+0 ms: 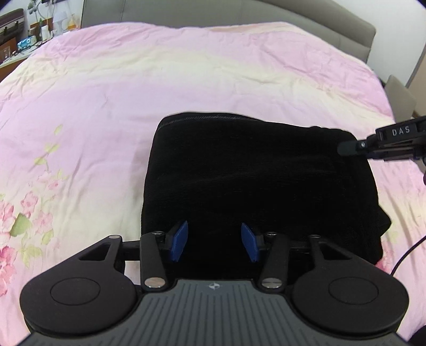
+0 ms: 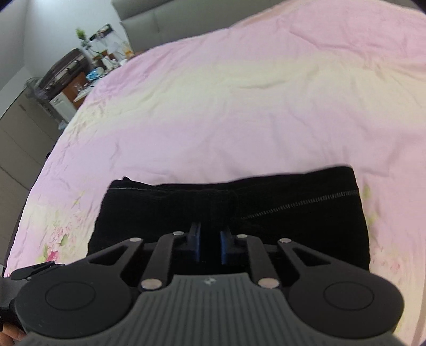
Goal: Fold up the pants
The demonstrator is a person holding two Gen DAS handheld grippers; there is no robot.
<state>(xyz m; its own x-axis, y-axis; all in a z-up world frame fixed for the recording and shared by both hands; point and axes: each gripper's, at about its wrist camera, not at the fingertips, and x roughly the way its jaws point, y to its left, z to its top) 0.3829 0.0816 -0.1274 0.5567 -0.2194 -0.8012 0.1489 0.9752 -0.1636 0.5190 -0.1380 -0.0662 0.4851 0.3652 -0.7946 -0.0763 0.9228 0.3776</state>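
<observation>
The black pants (image 1: 255,175) lie folded into a compact rectangle on the pink floral bedspread (image 1: 133,87). My left gripper (image 1: 214,241) is open, its blue pads (image 1: 179,241) spread above the near edge of the pants and holding nothing. The right gripper's dark fingers (image 1: 351,146) reach in from the right, over the far right corner of the pants. In the right wrist view the pants (image 2: 293,213) show a zipper line, and my right gripper (image 2: 210,246) hovers over their near edge with a narrow gap between its blue pads (image 2: 196,244); I cannot tell whether cloth is pinched.
The bed has a grey headboard (image 1: 239,13) at the far side. A cluttered side table (image 1: 24,40) with bottles stands beyond the left edge; it also shows in the right wrist view (image 2: 80,77), beside grey cabinets (image 2: 18,133). A cable (image 1: 407,252) trails at right.
</observation>
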